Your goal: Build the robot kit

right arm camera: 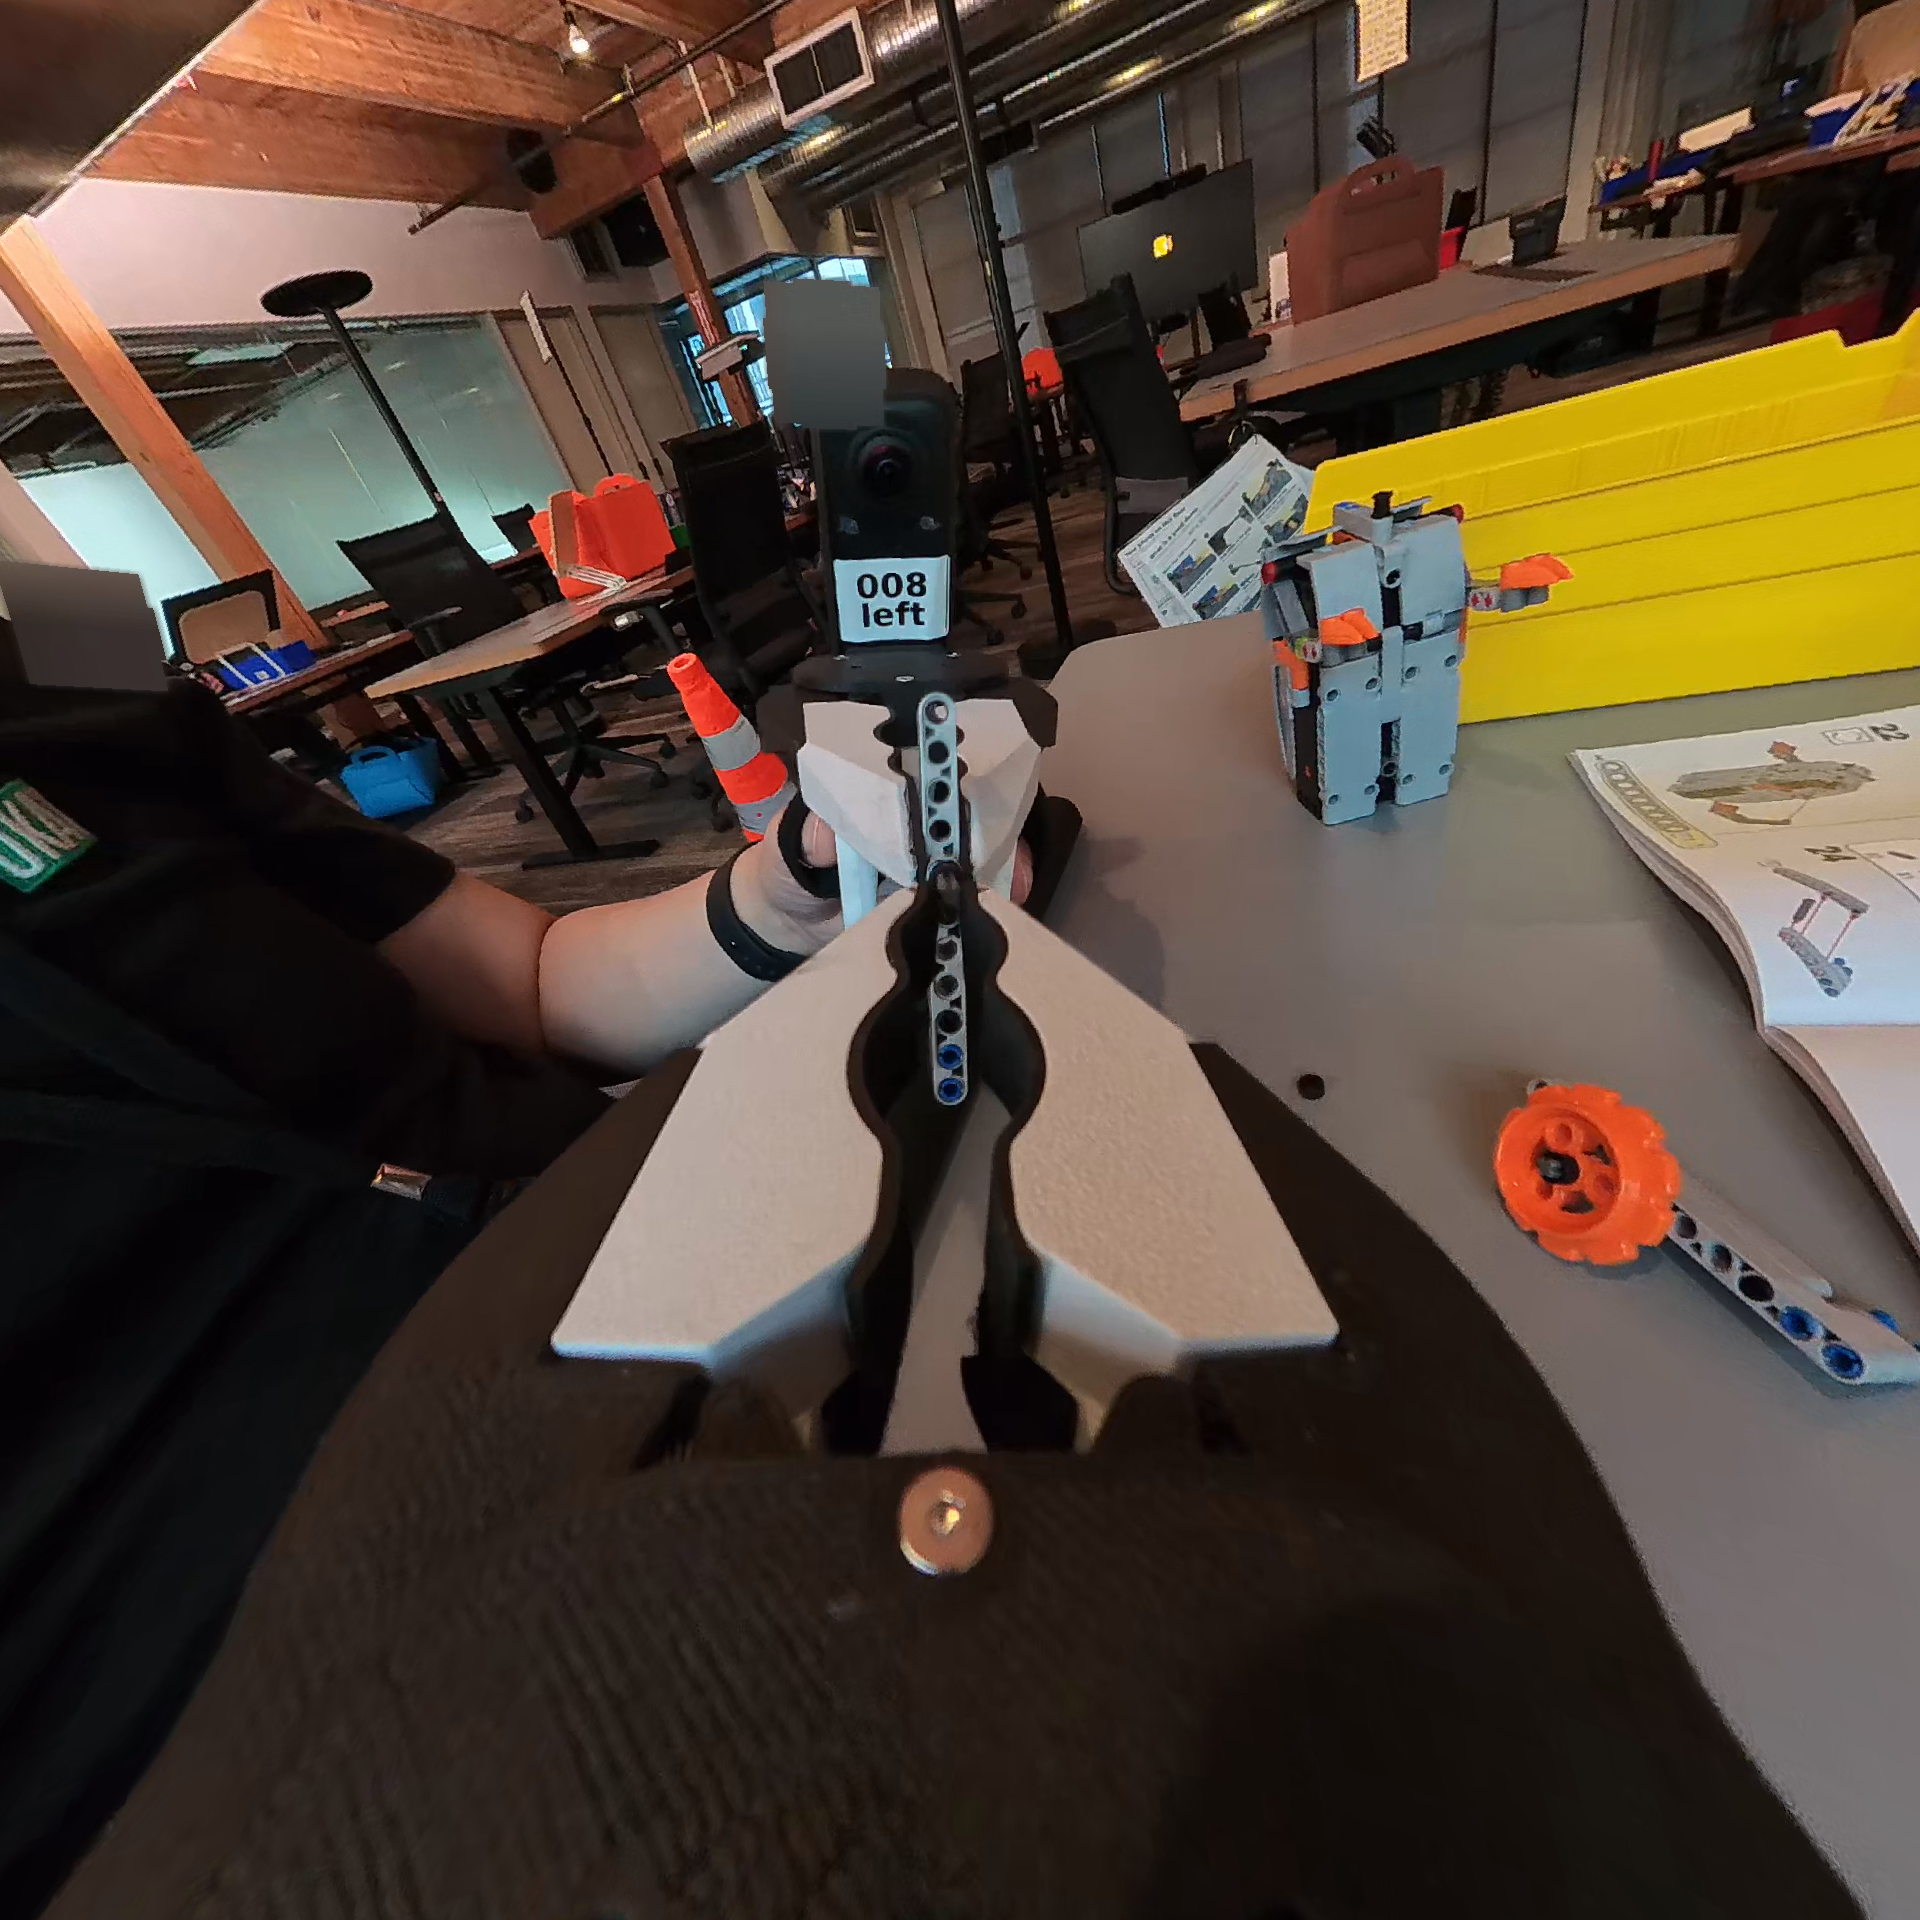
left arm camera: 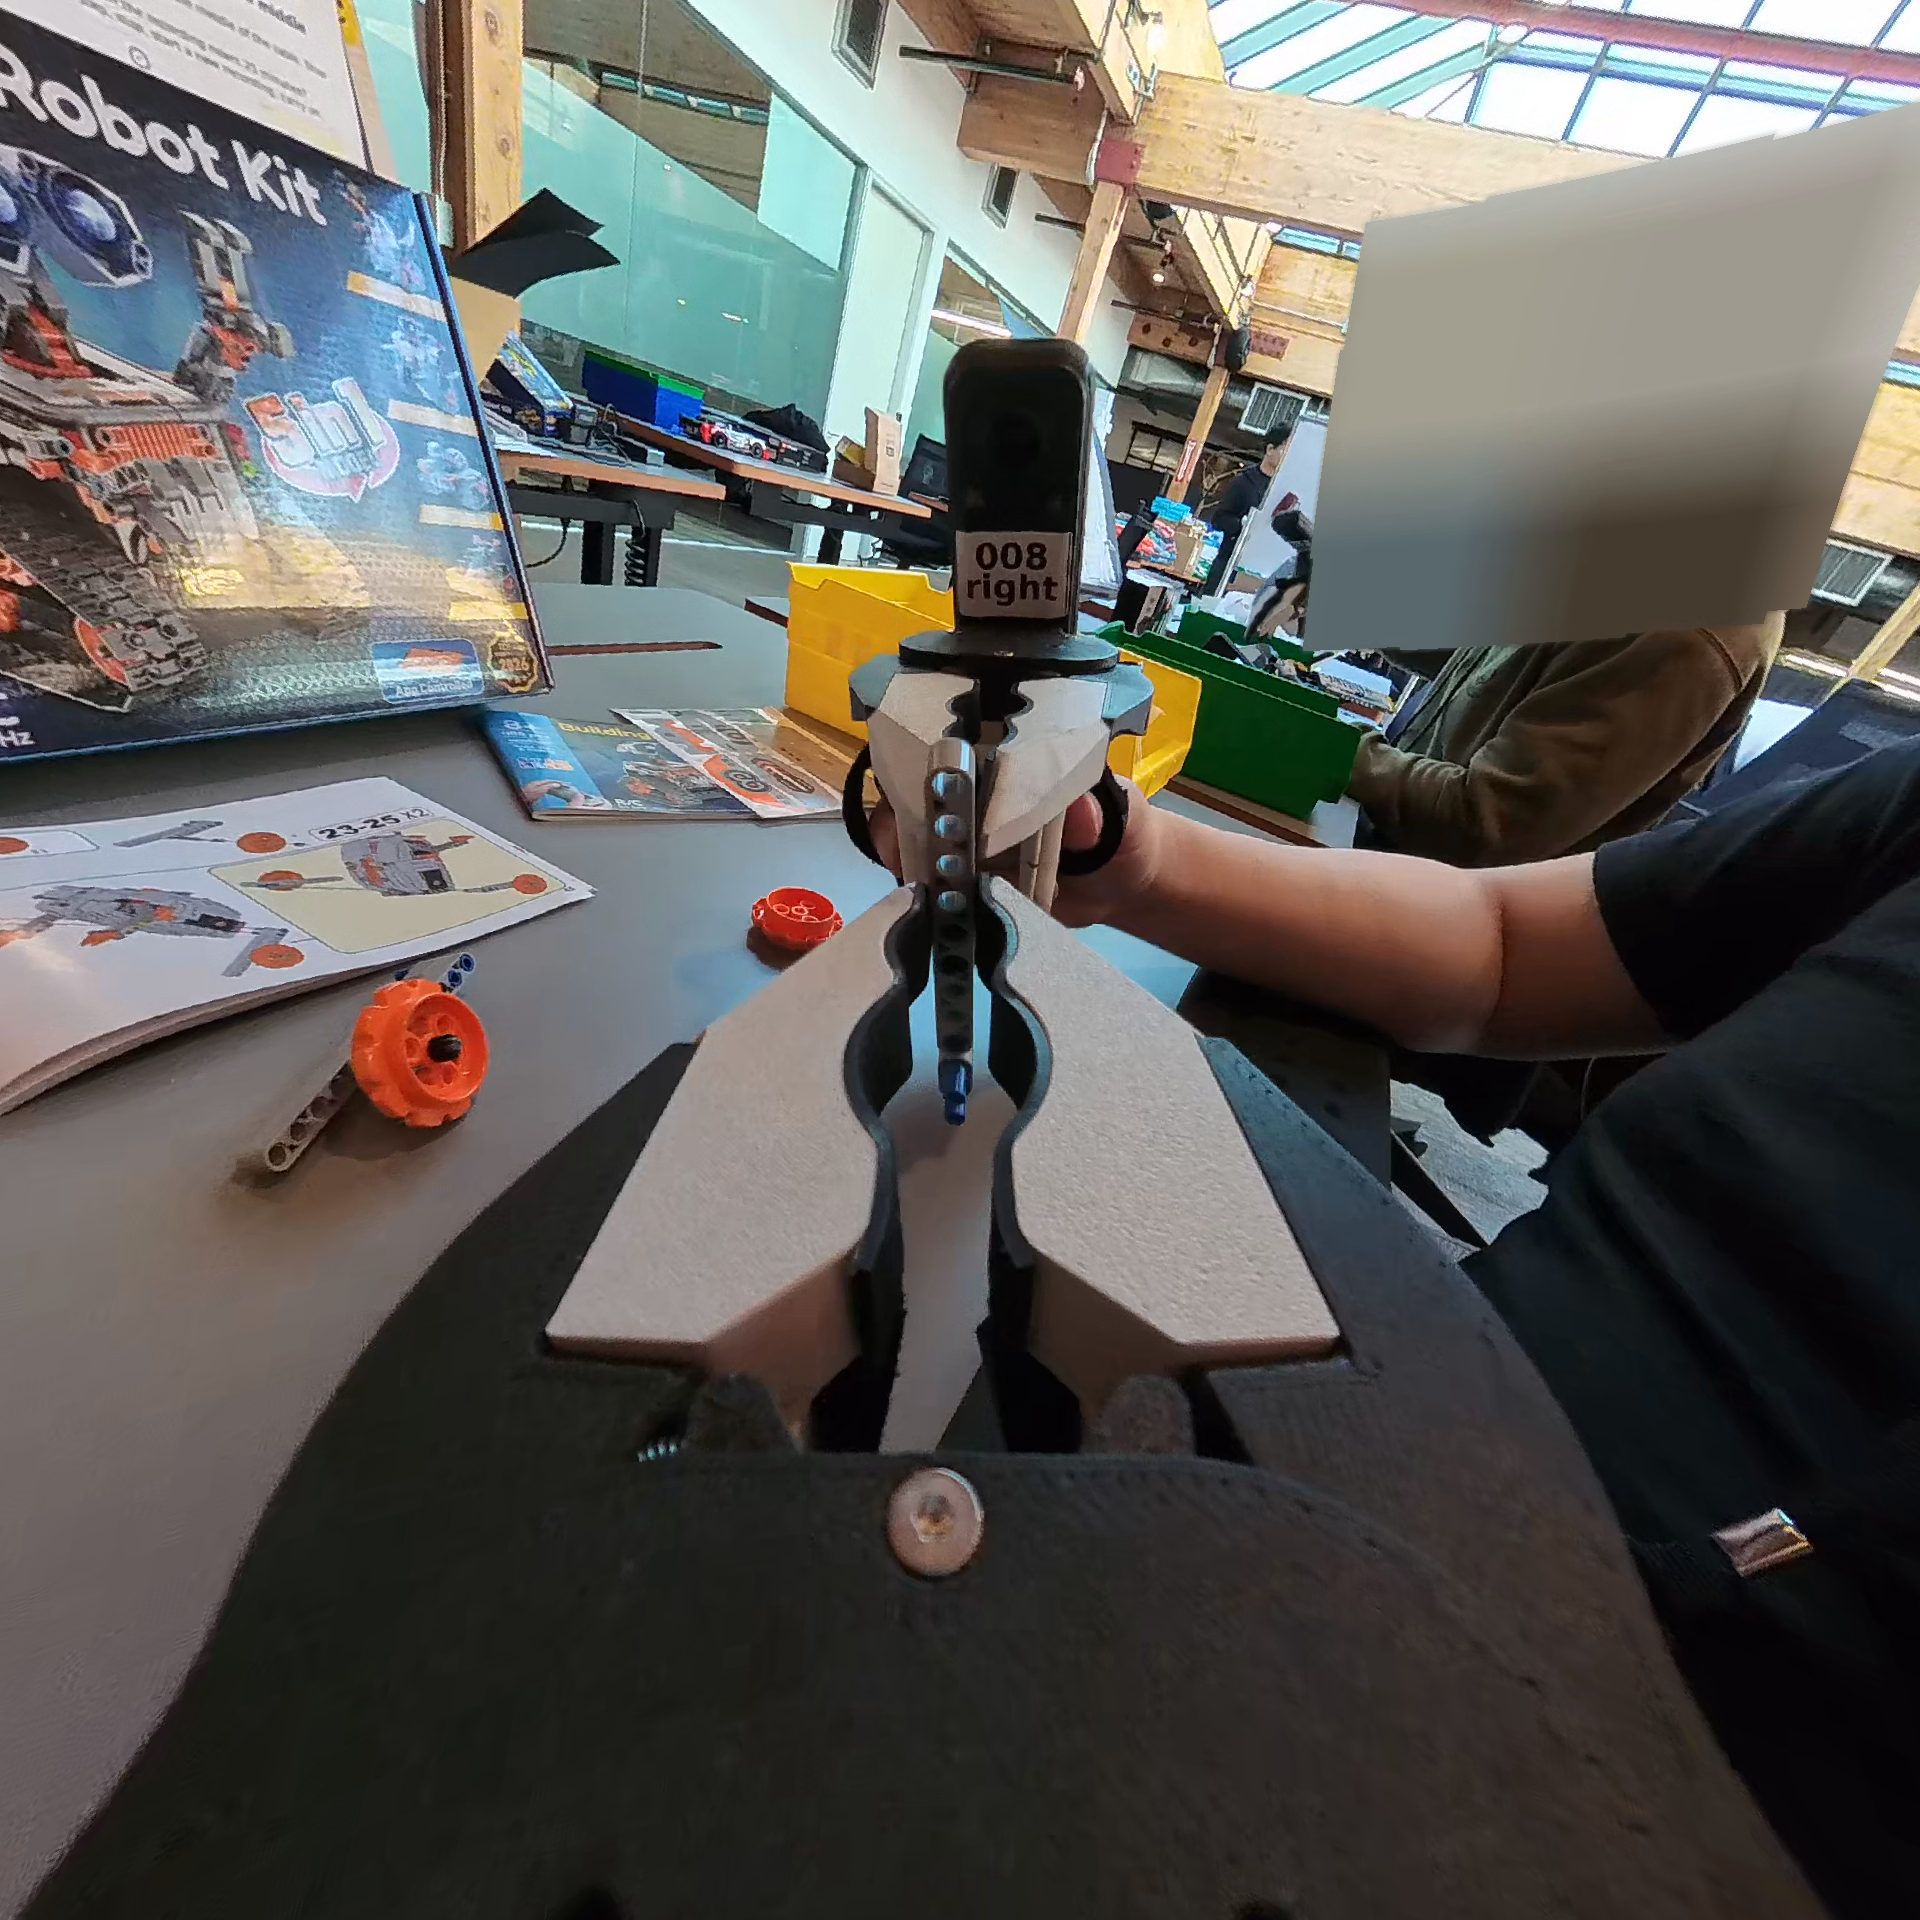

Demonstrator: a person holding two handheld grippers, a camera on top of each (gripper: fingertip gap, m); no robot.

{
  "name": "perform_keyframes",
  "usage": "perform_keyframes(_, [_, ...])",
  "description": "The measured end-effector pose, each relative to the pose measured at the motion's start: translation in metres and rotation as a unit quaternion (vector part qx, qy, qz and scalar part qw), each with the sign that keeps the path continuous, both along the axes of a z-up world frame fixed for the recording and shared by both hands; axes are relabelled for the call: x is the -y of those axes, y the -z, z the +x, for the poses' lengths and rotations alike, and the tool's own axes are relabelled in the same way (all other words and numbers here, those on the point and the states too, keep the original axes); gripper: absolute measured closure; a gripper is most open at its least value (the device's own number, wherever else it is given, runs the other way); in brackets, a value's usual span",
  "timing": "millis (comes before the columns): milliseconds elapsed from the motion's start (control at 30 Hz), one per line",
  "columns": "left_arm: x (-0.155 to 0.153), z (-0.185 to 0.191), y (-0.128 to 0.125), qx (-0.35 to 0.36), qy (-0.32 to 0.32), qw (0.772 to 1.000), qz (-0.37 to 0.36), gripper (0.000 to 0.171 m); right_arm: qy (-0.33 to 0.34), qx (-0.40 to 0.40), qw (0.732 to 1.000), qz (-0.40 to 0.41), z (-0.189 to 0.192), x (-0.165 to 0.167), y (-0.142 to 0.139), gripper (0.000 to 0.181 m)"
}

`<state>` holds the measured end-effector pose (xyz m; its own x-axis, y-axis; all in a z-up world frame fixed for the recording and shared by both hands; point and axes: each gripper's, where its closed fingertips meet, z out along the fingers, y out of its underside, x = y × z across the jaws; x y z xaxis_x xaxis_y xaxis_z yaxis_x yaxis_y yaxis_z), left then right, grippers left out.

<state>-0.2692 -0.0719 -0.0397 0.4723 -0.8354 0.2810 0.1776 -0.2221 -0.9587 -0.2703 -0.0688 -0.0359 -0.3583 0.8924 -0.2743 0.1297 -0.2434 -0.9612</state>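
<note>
Here the two grippers face each other above the grey table point(left arm camera: 644, 665), both clamped on one grey beam with holes point(left arm camera: 952, 862), which stands on edge between them. The left gripper point(left arm camera: 948, 904) pinches the beam at its tips; a blue pin point(left arm camera: 954, 1091) sticks out of the beam's near end, inside the hollow between the fingers. The right gripper point(right arm camera: 948, 894) has its fingers together on the same beam, whose far end reaches up across the other gripper's face. On the table to one side lies an orange wheel point(right arm camera: 1584, 1172) fixed on a second grey beam point(right arm camera: 1766, 1299), next to an open instruction booklet point(right arm camera: 1787, 883). A smaller red-orange wheel point(left arm camera: 795, 916) lies just beyond the left gripper's tips. A grey and orange brick model point(right arm camera: 1382, 665) stands upright in front of a yellow bin point(right arm camera: 1714, 499). A large kit box point(left arm camera: 239, 416) leans up behind the booklet.
</note>
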Motion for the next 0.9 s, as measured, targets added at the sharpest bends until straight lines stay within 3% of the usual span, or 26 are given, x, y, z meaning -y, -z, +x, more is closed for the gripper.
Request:
perform_keyframes(200, [0.000, -0.001, -0.001, -0.004, -0.006, 1.000, 0.006, 0.166, 0.001, 0.006, 0.999, 0.035, 0.002, -0.001, 0.005, 0.177])
perform_keyframes(300, [-0.002, -0.006, -0.002, -0.008, -0.023, 1.000, 0.016, 0.166, -0.010, 0.029, 0.999, 0.027, -0.004, 0.004, 0.015, 0.152])
perform_keyframes(367, [-0.001, -0.005, -0.002, -0.013, -0.023, 0.999, 0.021, 0.166, -0.017, 0.053, 0.998, 0.013, -0.014, 0.012, 0.023, 0.145])
perform_keyframes(400, [-0.002, -0.004, -0.001, -0.019, -0.025, 0.999, 0.022, 0.166, -0.016, 0.060, 0.998, 0.022, -0.018, 0.017, 0.027, 0.146])
perform_keyframes(467, [-0.003, -0.003, 0.001, -0.027, -0.028, 0.999, 0.022, 0.166, 0.004, 0.075, 0.995, 0.062, -0.025, 0.019, 0.033, 0.171])
perform_keyframes(533, [-0.004, -0.006, 0.000, -0.022, -0.035, 0.999, 0.024, 0.164, 0.011, 0.084, 0.993, 0.078, -0.024, 0.016, 0.035, 0.175])
perform_keyframes(567, [-0.009, -0.013, -0.002, -0.015, -0.058, 0.998, 0.021, 0.154, 0.010, 0.109, 0.992, 0.063, -0.021, 0.012, 0.041, 0.175])
perform_keyframes(633, [-0.018, -0.032, -0.005, 0.005, -0.106, 0.994, 0.014, 0.115, 0.012, 0.194, 0.981, 0.000, -0.012, 0.000, 0.065, 0.175])
perform_keyframes(667, [-0.019, -0.039, -0.005, 0.005, -0.116, 0.993, 0.011, 0.111, 0.015, 0.231, 0.972, -0.029, -0.007, -0.005, 0.077, 0.175])
perform_keyframes(767, [-0.016, -0.055, 0.004, -0.023, -0.129, 0.991, -0.007, 0.115, 0.033, 0.303, 0.950, -0.070, -0.002, -0.018, 0.103, 0.175])
perform_keyframes(900, [-0.009, -0.066, 0.008, -0.048, -0.134, 0.990, -0.006, 0.120, 0.053, 0.349, 0.935, -0.021, -0.004, -0.026, 0.124, 0.167])
